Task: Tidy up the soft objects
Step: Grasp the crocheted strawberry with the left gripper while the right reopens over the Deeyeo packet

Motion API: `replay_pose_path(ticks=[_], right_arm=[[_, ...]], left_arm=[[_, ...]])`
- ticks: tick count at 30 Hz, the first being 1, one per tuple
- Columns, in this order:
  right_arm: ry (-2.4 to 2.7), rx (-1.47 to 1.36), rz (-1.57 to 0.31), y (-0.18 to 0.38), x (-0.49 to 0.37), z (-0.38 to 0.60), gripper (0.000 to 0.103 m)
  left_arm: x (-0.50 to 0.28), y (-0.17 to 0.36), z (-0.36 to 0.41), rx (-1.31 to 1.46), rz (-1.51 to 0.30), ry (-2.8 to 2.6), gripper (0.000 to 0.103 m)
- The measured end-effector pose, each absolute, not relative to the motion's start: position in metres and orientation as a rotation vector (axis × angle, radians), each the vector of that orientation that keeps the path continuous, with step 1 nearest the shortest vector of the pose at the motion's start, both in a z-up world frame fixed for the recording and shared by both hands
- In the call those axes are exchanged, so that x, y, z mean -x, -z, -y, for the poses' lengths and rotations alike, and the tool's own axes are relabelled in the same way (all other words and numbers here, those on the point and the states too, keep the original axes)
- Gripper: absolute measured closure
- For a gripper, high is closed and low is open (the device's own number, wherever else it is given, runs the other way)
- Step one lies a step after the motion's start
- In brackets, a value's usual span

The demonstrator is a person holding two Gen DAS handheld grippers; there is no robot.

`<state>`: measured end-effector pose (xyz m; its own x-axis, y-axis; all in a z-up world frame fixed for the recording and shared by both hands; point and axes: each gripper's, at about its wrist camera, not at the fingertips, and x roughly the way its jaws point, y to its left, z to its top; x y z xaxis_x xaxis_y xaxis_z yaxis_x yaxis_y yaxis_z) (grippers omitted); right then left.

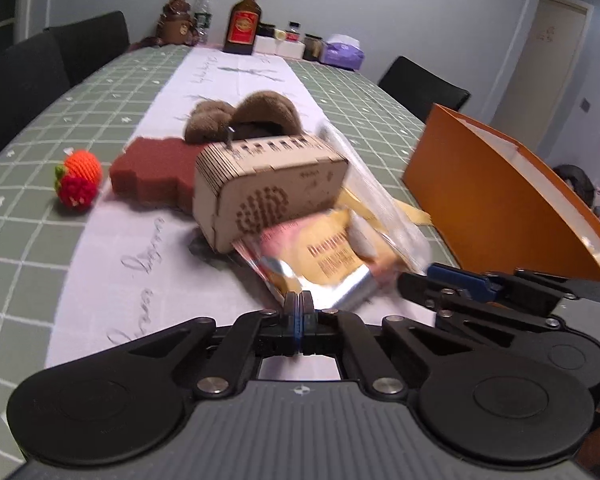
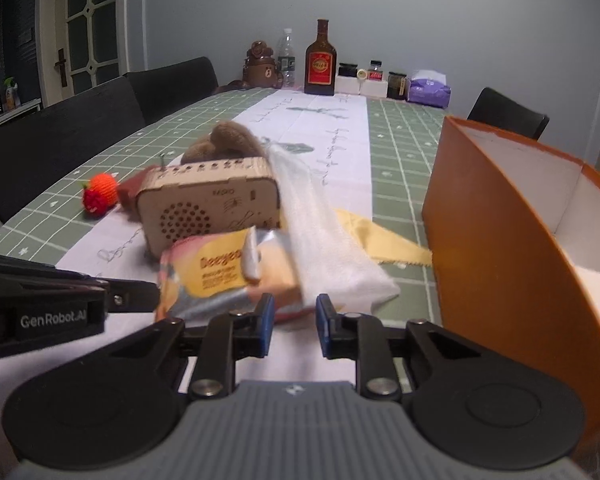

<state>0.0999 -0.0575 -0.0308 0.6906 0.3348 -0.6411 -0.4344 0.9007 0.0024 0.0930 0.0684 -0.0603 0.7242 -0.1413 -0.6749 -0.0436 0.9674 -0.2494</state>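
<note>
A yellow and pink soft packet (image 1: 328,256) (image 2: 220,272) with silver ends lies on the white runner, against a wooden radio-shaped box (image 1: 268,184) (image 2: 208,204). My left gripper (image 1: 299,312) is shut on the packet's silver near edge; in the right wrist view it (image 2: 152,292) reaches in from the left. My right gripper (image 2: 294,322) has its blue pads apart with the packet's near corner between them; no press shows. A white towel (image 2: 324,240) drapes over the packet's right side. Behind the box are a brown plush (image 1: 252,116), a dark red sponge (image 1: 152,168) and a crochet fruit (image 1: 78,178).
An open orange box (image 2: 500,240) (image 1: 500,200) stands close on the right, something white inside it. A yellow cloth (image 2: 380,236) lies between it and the towel. Bottles and jars (image 2: 320,60) line the table's far end. Dark chairs (image 2: 60,140) flank the table.
</note>
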Motion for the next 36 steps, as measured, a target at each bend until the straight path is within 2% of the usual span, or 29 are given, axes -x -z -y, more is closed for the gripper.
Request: replay_pose_path(ticks=[1,3,4,6,8,10,12,16,19,21,23,29,36], right_arm=[[-0.434,0.142,-0.691,0.031,-0.097,0.058,0.081],[-0.435,0.113,-0.712,0.031,-0.092,0.059,0.072],[-0.441,0.083,-0.728,0.031,-0.091,0.059,0.064],[-0.456,0.046,-0.744,0.030,-0.089,0.056,0.061],[-0.458,0.026,-0.751,0.029,-0.087,0.048,0.039],[-0.454,-0.017,-0.755,0.030,-0.086,0.039,0.032],[-0.449,-0.035,-0.770,0.032,-0.087,0.030,0.031],[-0.411,-0.017,-0.808,0.041,-0.092,0.008,0.032],[-0.379,-0.023,-0.849,0.046,-0.099,0.002,0.035],[-0.373,-0.029,-0.874,0.048,-0.102,0.001,0.035],[-0.360,-0.024,-0.894,0.047,-0.105,0.000,0.035],[-0.266,-0.023,-1.029,0.038,-0.125,-0.009,0.035],[-0.169,-0.012,-1.069,0.038,-0.137,-0.026,0.035]], left_arm=[[-0.090,0.061,-0.068,0.262,-0.766,0.066,0.103],[-0.084,0.058,-0.068,0.241,-0.757,0.053,0.103],[-0.082,0.056,-0.070,0.219,-0.751,0.038,0.103],[-0.079,0.050,-0.077,0.176,-0.736,-0.011,0.103],[-0.077,0.044,-0.087,0.153,-0.731,-0.063,0.099],[-0.075,0.040,-0.098,0.137,-0.725,-0.115,0.090],[-0.076,0.039,-0.108,0.100,-0.726,-0.169,0.078],[-0.081,0.042,-0.126,0.043,-0.740,-0.258,0.074],[-0.087,0.044,-0.140,0.041,-0.747,-0.291,0.066],[-0.095,0.044,-0.144,0.007,-0.741,-0.309,0.051],[-0.108,0.043,-0.148,-0.029,-0.744,-0.330,0.045],[-0.142,0.045,-0.165,-0.028,-0.808,-0.345,0.040],[-0.165,0.050,-0.180,-0.017,-0.768,-0.391,0.035]])
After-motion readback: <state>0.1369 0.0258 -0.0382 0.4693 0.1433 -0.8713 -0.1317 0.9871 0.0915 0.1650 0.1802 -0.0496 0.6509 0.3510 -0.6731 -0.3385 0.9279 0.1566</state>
